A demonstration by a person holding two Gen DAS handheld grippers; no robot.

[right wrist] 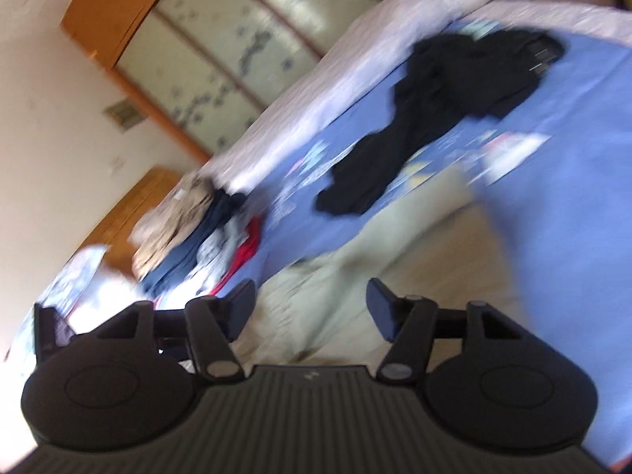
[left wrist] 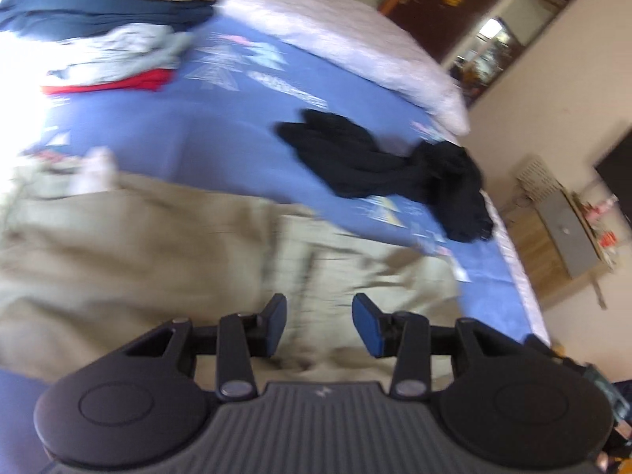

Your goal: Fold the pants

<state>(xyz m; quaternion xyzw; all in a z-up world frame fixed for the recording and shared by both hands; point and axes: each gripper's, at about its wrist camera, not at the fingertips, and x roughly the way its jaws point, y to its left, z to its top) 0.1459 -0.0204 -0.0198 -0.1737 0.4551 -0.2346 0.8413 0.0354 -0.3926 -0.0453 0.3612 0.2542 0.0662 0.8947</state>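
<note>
On the bed [left wrist: 237, 118], the khaki pants [left wrist: 158, 245] lie rumpled on the blue sheet, under and just ahead of both tongs; neither view shows whether a neat fold line has been laid. The main risk, as I judge it, is a blind grab: both views are smeared, and a pinch now could catch only the top layer of cloth, so the fold would drag crooked or bunch up.

At the far left of the bed a stack of folded clothes [left wrist: 106, 31] sits well apart from the pants. A black garment [left wrist: 379, 166] lies loose on the sheet beyond them, near enough that a wide sweep could snag it or pull it into the fold.

The left tongs [left wrist: 320, 324] tilt downward over the khaki cloth, their jaws released, the fabric showing through the gap and nothing clamped between the pads.

The right tongs [right wrist: 312, 308] point at a shallower slant, rolled so that the bed runs diagonally across their view. Their jaws stand apart too, wider, above the pants and gripping nothing.
</note>
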